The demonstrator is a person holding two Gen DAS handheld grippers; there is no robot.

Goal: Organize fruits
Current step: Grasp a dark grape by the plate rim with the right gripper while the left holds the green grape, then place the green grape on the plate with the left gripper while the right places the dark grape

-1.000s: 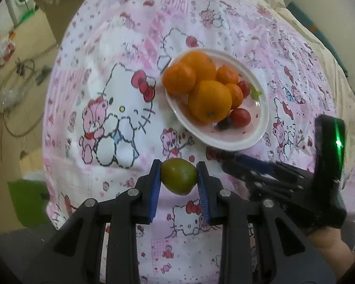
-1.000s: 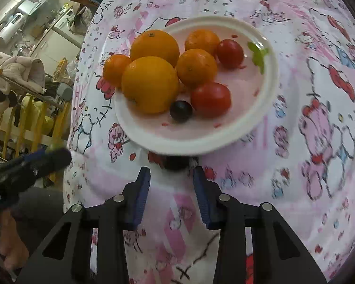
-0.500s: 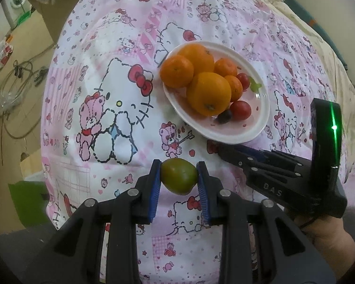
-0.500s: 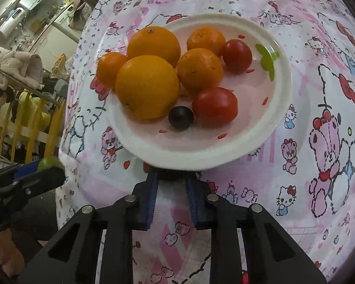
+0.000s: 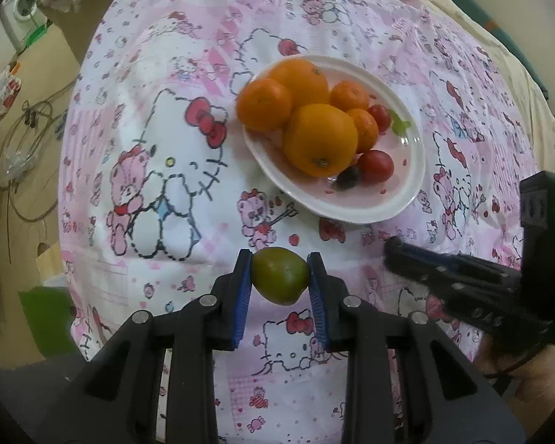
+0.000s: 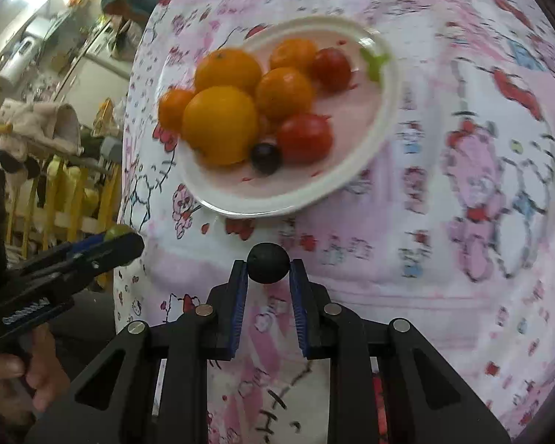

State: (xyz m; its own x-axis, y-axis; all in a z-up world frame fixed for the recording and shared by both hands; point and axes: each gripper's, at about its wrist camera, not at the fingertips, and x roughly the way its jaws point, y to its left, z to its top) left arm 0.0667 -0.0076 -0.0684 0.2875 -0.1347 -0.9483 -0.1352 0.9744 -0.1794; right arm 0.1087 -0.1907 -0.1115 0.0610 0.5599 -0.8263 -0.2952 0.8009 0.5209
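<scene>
A white plate (image 5: 396, 211) on the pink Hello Kitty cloth holds several oranges (image 5: 320, 140), two red tomatoes (image 5: 375, 166) and a dark grape (image 5: 347, 182). My left gripper (image 5: 279, 277) is shut on a green fruit (image 5: 279, 275), held above the cloth in front of the plate. My right gripper (image 6: 269, 264) is shut on a dark round fruit (image 6: 268, 262), lifted just in front of the plate (image 6: 314, 192). The right gripper also shows in the left wrist view (image 5: 392, 249), right of the plate. The left gripper shows at the left of the right wrist view (image 6: 124, 242).
The cloth-covered surface (image 5: 159, 170) drops off at the left to a floor with cables (image 5: 26, 140) and a washing machine (image 5: 22, 3). A yellow rack (image 6: 66, 199) and clutter stand beyond the left edge in the right wrist view.
My right gripper closed on the dark round fruit by the plate's front rim and lifted it back. My left gripper kept holding the green fruit and drew back slightly.
</scene>
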